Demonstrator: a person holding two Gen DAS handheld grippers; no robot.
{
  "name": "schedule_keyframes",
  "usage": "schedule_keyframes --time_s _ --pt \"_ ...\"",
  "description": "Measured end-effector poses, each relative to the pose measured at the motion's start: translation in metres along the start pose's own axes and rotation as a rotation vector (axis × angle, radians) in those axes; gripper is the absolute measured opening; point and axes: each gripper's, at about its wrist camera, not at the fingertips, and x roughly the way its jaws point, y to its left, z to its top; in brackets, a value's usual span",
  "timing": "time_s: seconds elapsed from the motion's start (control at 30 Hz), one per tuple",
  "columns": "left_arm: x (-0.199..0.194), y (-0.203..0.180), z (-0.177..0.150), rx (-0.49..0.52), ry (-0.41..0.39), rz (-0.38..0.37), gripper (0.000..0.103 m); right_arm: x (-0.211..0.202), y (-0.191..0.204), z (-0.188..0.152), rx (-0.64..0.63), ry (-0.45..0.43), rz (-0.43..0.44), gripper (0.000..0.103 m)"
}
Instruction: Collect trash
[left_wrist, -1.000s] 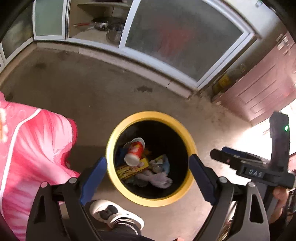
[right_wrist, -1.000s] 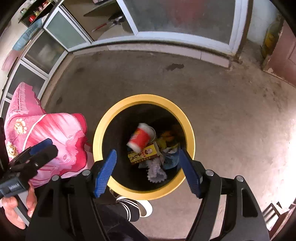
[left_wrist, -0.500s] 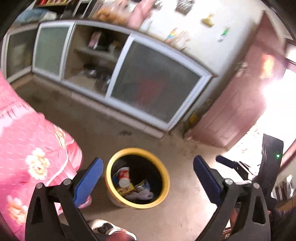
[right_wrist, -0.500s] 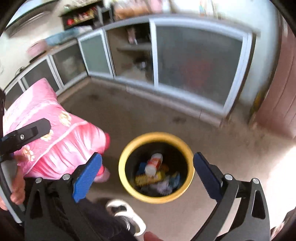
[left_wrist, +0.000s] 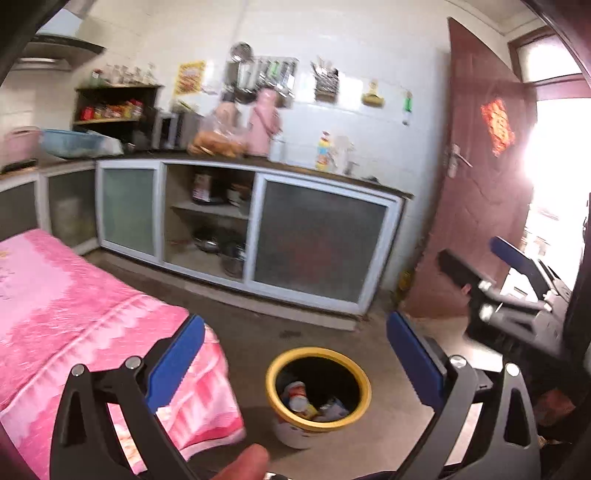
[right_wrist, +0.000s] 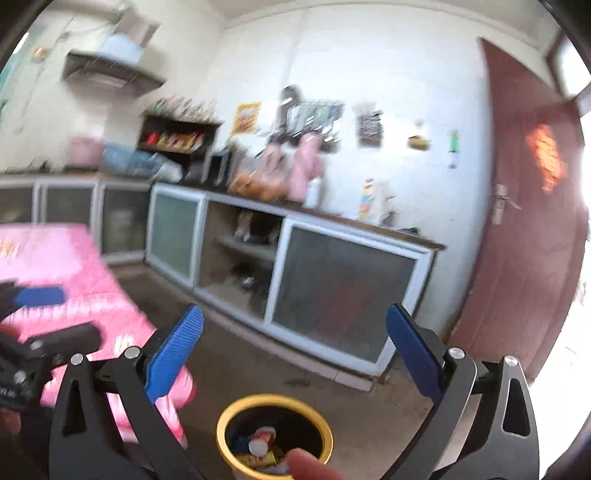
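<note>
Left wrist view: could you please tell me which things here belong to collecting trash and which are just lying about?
Job:
yellow-rimmed trash bin
red-and-white cup inside it
wrappers inside it

Lying about:
pink floral cloth
pink thermos
yellow bottle
pots on the shelf

Pink floral cloth (left_wrist: 74, 314) covers a surface at left, edge hanging toward the concrete floor (left_wrist: 258, 332). Low cabinet (left_wrist: 321, 247) along the back wall: white frames, frosted sliding panels, one open bay with a shelf (left_wrist: 210, 210) and metal pots (left_wrist: 229, 254) below. Countertop (left_wrist: 332, 173) carries a pink thermos (left_wrist: 263, 125), a bag of orange food (left_wrist: 216, 142), a yellow-labelled bottle (left_wrist: 324, 151), a blue basin (left_wrist: 70, 142). Dark rack (left_wrist: 110, 107) of jars and packets at left. White tiled wall (left_wrist: 369, 55) with a yellow poster (left_wrist: 190, 76) and a hanging utensil rack (left_wrist: 266, 72). Range hood (left_wrist: 51, 51) top left. Dark red door (left_wrist: 484, 184) open at right, red ornament (left_wrist: 498, 125) on it, glare outside. Right wrist view blurred.
</note>
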Motion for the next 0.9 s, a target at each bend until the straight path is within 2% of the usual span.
schedule_keyframes --time_s 0.1,0.2,0.33,0.43,0.53,0.63,0.77,0.9 --pt "-0.026 0.008 -0.005 -0.039 -0.03 0.047 0.095 -0.009 -0.01 0.0 0.106 0.003 -0.04 0.095" --pt "-0.046 0.009 -0.017 -0.052 -0.051 0.109 0.095 -0.025 -0.015 -0.013 0.159 -0.054 -0.043 0.095" --pt "-0.068 0.006 -0.032 -0.06 -0.061 0.186 0.095 -0.047 -0.014 -0.027 0.186 -0.103 -0.048 0.095" --pt "-0.078 0.003 -0.044 -0.103 -0.075 0.243 0.095 -0.06 -0.015 -0.033 0.202 -0.131 -0.053 0.095" --pt "-0.086 0.002 -0.055 -0.153 -0.092 0.31 0.095 -0.06 -0.018 -0.039 0.203 -0.102 -0.052 0.095" --pt "-0.091 -0.004 -0.063 -0.156 -0.123 0.392 0.095 -0.048 -0.013 -0.046 0.171 -0.031 -0.056 0.095" --pt "-0.097 -0.004 -0.074 -0.184 -0.16 0.463 0.095 -0.035 -0.003 -0.059 0.136 0.054 -0.065 0.095" --pt "-0.095 -0.006 -0.079 -0.162 -0.143 0.482 0.095 -0.032 0.004 -0.071 0.115 0.077 -0.07 0.095"
